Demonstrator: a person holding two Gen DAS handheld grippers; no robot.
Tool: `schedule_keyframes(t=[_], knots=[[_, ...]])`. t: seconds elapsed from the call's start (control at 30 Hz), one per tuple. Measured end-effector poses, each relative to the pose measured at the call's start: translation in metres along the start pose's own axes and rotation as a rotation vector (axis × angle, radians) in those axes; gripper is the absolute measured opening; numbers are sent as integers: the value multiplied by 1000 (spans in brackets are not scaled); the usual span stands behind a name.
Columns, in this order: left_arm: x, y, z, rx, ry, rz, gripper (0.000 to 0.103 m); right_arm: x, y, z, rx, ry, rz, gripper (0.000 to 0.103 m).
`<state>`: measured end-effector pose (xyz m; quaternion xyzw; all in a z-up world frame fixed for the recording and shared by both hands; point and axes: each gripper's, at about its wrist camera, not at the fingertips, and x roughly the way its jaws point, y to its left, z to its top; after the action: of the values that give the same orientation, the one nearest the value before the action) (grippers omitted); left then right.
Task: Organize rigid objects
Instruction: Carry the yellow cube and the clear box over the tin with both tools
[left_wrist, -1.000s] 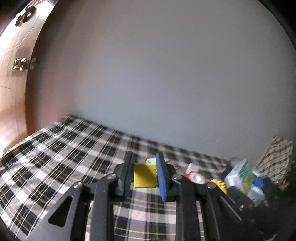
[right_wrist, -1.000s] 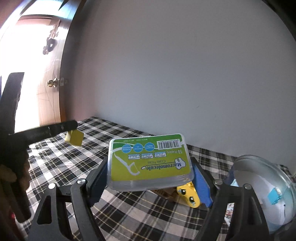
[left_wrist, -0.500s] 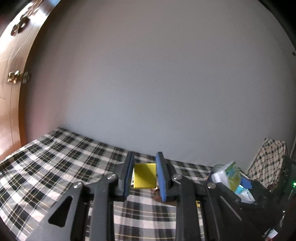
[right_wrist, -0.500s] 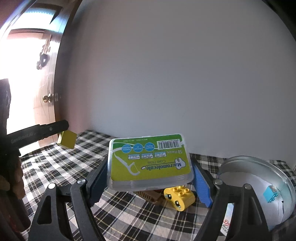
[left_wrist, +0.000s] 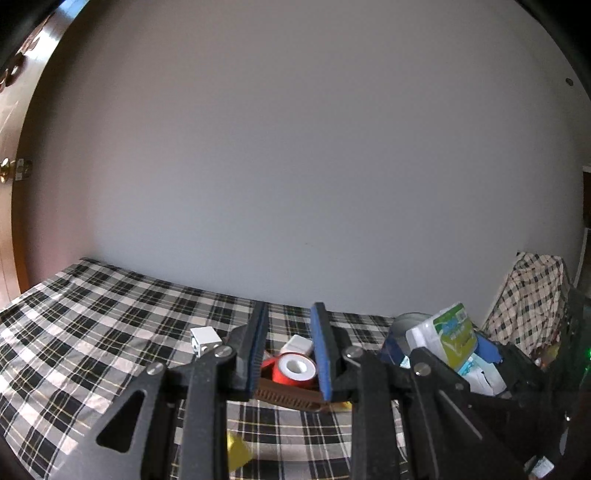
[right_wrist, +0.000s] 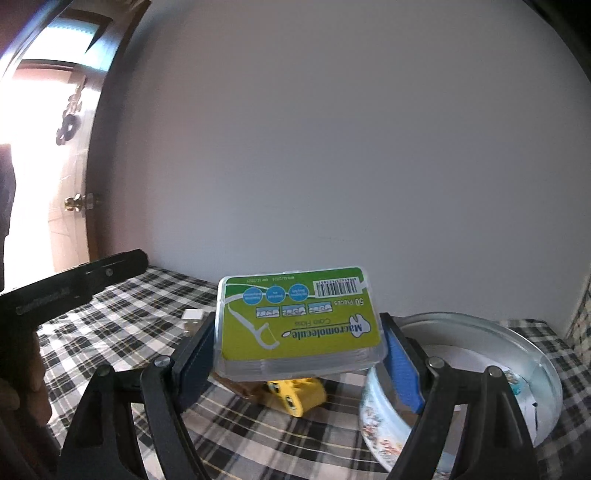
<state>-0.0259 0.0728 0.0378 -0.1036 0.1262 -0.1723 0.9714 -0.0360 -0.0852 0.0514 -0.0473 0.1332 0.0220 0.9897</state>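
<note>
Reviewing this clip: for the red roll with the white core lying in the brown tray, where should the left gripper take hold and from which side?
Grip the red roll across its outer round rim, coming from above. It lies in the brown tray with its white core facing the camera, so the curved sides are free. The left gripper stands open with nothing between its jaws, already lined up over the roll.

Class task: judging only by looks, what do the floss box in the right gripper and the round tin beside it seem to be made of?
Floss box: seemingly clear rigid plastic under a glossy green printed label; its see-through rim and layered edges show below the label. Round tin: likely thin metal, with a dull silvery sheen inside and a printed pattern on its outer wall.
</note>
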Motion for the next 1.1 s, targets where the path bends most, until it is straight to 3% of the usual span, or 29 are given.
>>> schedule_keyframes(t=[0.1, 0.2, 0.3, 0.37, 0.43, 0.5, 0.53, 0.6, 0.63, 0.73, 0.93, 1.03, 1.1], knots=[[5, 1, -3, 18, 50, 19, 23, 3, -8, -1, 18, 18, -11, 83], [8, 13, -11, 18, 162, 46, 24, 6, -13, -1, 43, 31, -8, 83], [5, 26, -26, 64, 293, 107, 53, 7, -15, -1, 49, 39, -12, 83], [-3, 37, -36, 46, 328, 154, 79, 6, -14, 0, 49, 38, -7, 83], [-3, 47, -45, 12, 388, 172, 83, 5, -14, 0, 43, 33, -4, 83], [5, 49, -56, 32, 449, 192, 83, 4, -14, 1, 37, 29, 0, 83], [11, 47, -63, 64, 484, 216, 78, 4, -14, 1, 34, 30, 5, 83], [22, 44, -74, 83, 564, 231, 50, 4, -13, 0, 23, 33, 2, 83], [27, 44, -77, 78, 595, 215, 26, 4, -13, 0, 18, 32, -1, 83], [27, 43, -78, 87, 597, 216, 23, 4, -13, 0, 15, 29, -1, 83], [6, 27, -49, 67, 376, 204, 23, -1, -16, 2, 25, 10, 1, 83], [2, 17, -34, 81, 304, 189, 23, -6, -22, 4, 43, -9, -5, 83], [1, 17, -23, 78, 299, 166, 23, -7, -27, 4, 48, -8, -16, 83]])
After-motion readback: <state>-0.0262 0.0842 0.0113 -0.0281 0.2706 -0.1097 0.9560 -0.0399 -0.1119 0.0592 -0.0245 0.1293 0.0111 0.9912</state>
